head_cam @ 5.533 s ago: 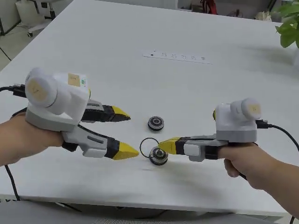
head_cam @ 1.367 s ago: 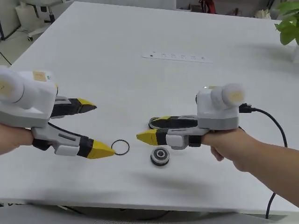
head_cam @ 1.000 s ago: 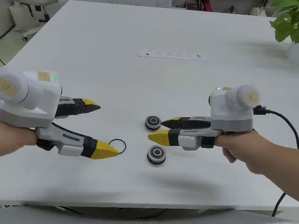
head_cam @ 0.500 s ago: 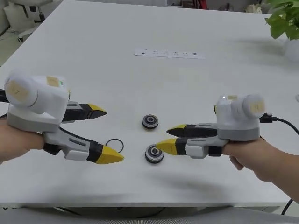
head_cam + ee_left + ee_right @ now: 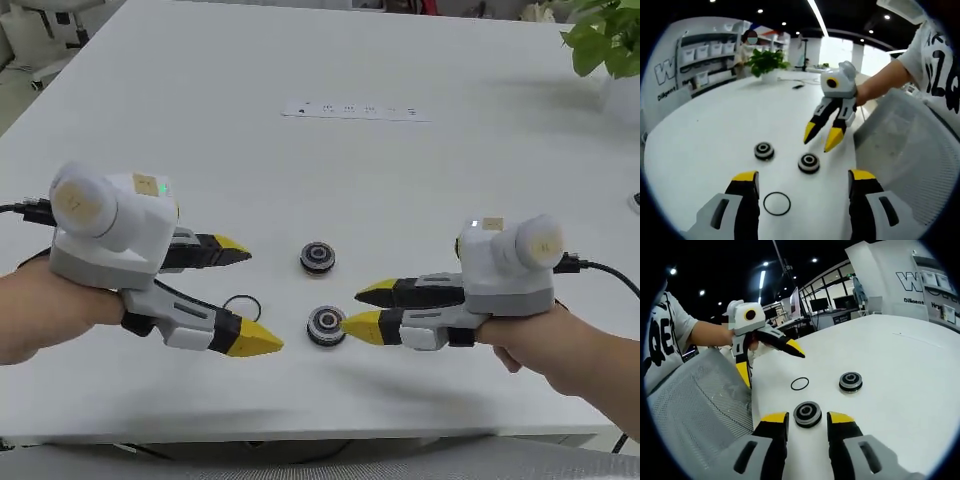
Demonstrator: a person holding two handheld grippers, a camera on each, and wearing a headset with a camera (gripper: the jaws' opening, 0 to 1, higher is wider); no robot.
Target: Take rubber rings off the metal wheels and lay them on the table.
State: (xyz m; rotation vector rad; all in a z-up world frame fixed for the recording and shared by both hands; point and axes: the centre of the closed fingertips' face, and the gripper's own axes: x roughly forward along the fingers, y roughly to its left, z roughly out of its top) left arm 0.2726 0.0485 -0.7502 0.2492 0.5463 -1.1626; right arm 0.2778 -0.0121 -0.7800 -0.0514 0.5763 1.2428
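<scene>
Fingers (image 5: 746, 186) of the left gripper (image 5: 250, 295) stand wide apart and hold nothing, hovering over the table (image 5: 450, 150). One ring (image 5: 777, 203) lies flat and free on the table just beyond that gripper's tips, so at least one removal looks finished. The right gripper (image 5: 807, 418) has its jaws parted more narrowly, also empty, with the near wheel (image 5: 807, 413) sitting just ahead of and between its tips; in the head view its lower tip is just beside that wheel. The far wheel (image 5: 318, 257) rests well apart from both grippers and has a darker rim, so it probably wears its ring and remains to be stripped. Whether the near wheel is bare I cannot tell for sure. By my estimate, roughly half the job is left.
</scene>
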